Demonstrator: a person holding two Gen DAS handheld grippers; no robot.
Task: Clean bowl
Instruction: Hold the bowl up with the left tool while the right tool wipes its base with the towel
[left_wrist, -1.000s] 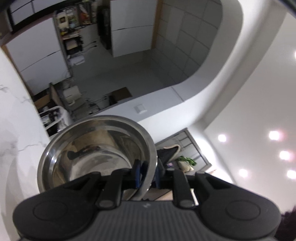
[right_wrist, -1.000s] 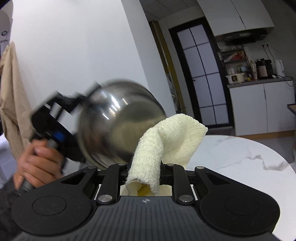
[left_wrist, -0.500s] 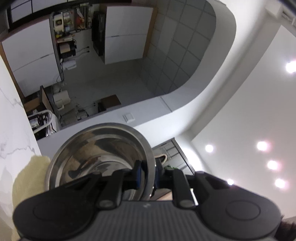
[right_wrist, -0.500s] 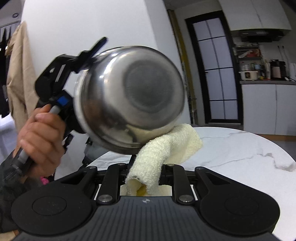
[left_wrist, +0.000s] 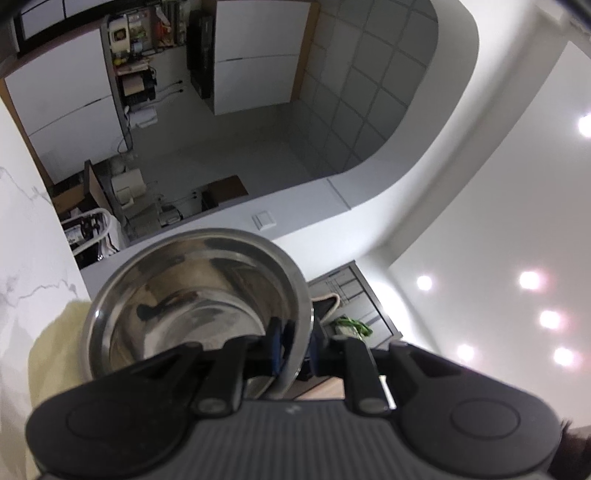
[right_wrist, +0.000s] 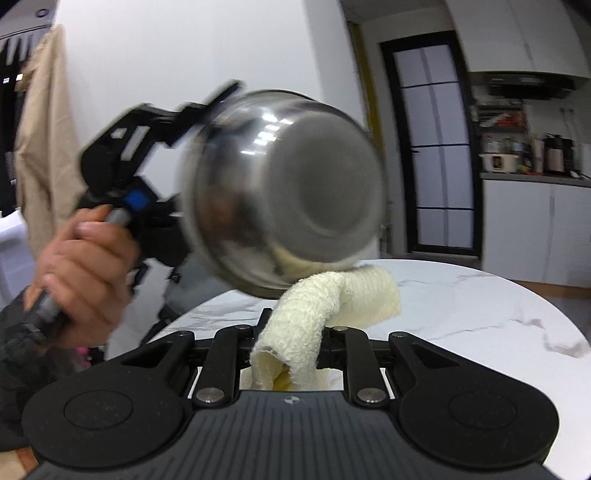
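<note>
Right wrist view: marble table (right_wrist: 461, 306) below; steel bowl (right_wrist: 284, 192) held up in the air w/ its underside toward the cam, left gripper (left_wrist: 293, 343) clamped on rim. It's tilted further vs half a sec ago. Cream cloth (right_wrist: 332, 295), pinched in right gripper (right_wrist: 286, 354), touches bowl's lower outside, so prob wiping exterior now.
</note>
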